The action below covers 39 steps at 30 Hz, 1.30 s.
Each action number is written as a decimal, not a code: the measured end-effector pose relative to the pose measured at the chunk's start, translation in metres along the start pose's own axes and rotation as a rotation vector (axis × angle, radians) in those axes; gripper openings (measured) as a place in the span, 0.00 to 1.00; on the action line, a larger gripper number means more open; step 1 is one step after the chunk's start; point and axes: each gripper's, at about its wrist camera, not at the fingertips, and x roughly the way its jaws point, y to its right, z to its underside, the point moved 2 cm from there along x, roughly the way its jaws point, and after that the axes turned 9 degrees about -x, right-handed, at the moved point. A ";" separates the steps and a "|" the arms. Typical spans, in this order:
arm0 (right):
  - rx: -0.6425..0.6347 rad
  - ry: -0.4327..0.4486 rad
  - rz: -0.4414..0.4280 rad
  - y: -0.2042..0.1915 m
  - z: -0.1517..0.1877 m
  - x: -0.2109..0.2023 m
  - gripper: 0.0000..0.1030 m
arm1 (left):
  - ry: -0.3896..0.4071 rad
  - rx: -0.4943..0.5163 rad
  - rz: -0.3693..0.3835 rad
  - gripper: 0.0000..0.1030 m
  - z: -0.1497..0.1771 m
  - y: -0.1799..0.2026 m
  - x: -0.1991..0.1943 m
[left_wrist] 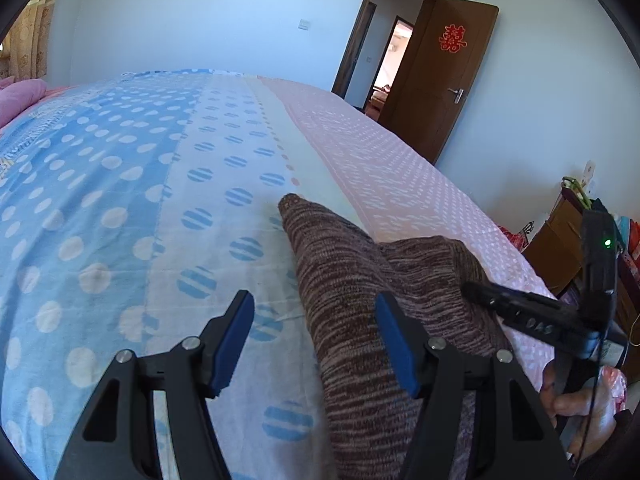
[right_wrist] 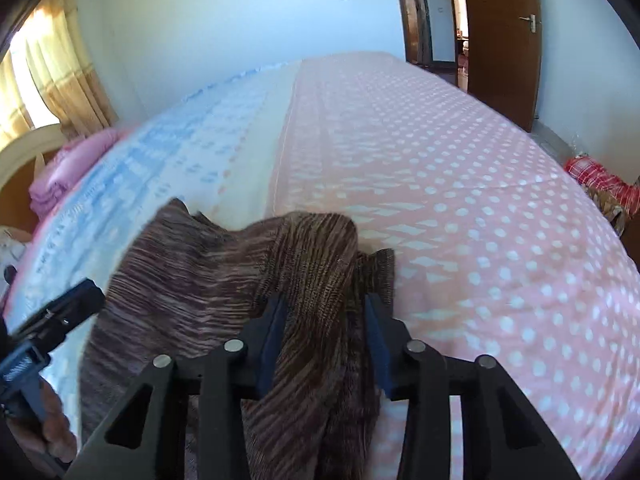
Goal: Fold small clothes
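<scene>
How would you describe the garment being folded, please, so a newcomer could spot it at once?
Start at the big bed with its spotted blue-and-pink cover. Near its closest edge, around where the blue half meets the pink, lies a rumpled knitted garment. It alone is dark, streaked brown and mauve, on the pale cover.

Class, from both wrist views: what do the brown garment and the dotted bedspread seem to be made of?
Brown garment: probably a soft marled knit, matte; fine brown-and-pale streaks, limp folds. Dotted bedspread: probably thin woven cotton, matte; printed dots, shallow creases.
</scene>
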 end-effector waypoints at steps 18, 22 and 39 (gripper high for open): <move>0.047 0.048 0.102 0.031 0.018 0.002 0.12 | -0.053 0.145 -0.198 0.91 0.013 0.016 0.044; 0.113 0.165 0.152 0.032 0.030 -0.059 0.15 | -0.075 0.068 -0.099 0.90 0.010 -0.003 0.018; -0.160 -0.089 -0.110 -0.088 0.129 -0.079 0.14 | -0.062 0.332 -0.266 0.85 0.106 0.018 -0.045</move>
